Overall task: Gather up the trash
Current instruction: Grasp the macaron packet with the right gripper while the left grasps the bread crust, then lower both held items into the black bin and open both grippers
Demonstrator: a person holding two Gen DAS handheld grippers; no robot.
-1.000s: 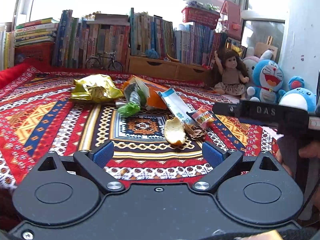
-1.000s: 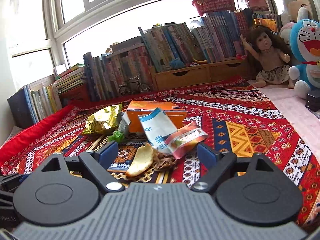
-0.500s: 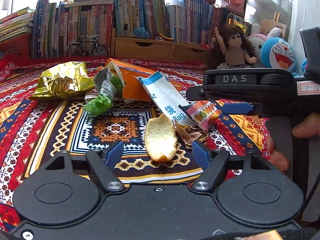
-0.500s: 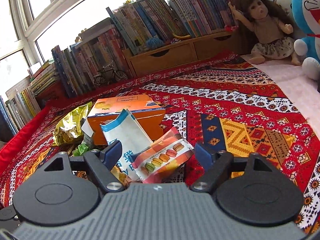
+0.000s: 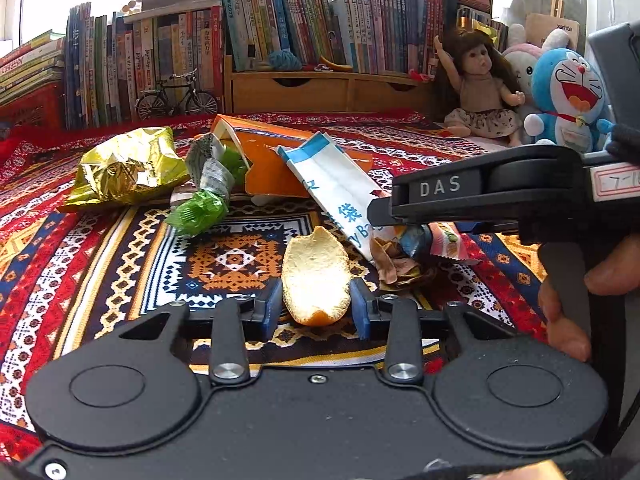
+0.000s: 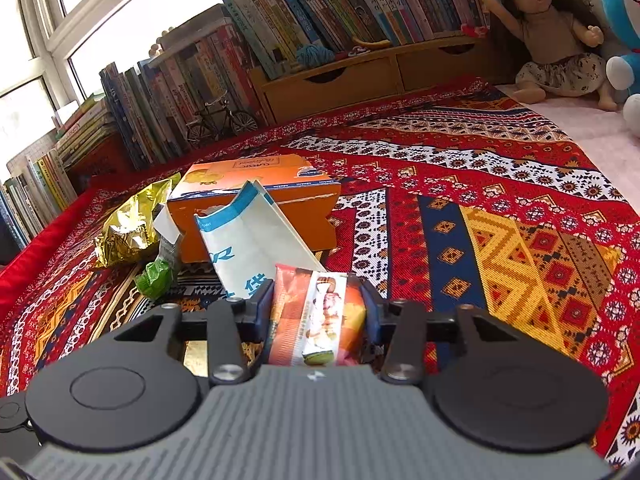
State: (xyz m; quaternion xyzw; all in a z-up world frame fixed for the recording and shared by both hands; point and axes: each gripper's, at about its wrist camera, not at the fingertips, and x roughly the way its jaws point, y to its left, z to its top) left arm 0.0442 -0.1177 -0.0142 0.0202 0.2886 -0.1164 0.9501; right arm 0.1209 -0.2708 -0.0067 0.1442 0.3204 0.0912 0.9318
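Observation:
An orange peel lies on the patterned cloth, and my left gripper is shut on its near end. My right gripper is shut on a colourful macaron snack wrapper; in the left wrist view that gripper comes in from the right over the wrapper. Behind lie a white and blue paper bag, an orange box, a gold foil bag, a green wrapper and brown crumpled scraps.
Books, a wooden drawer unit and a model bicycle line the back. A doll and a blue plush toy sit at the right. A person's fingers hold the right gripper's handle.
Both grippers moved forward and down onto the trash and went from open to shut, the left on the orange peel, the right on the snack wrapper.

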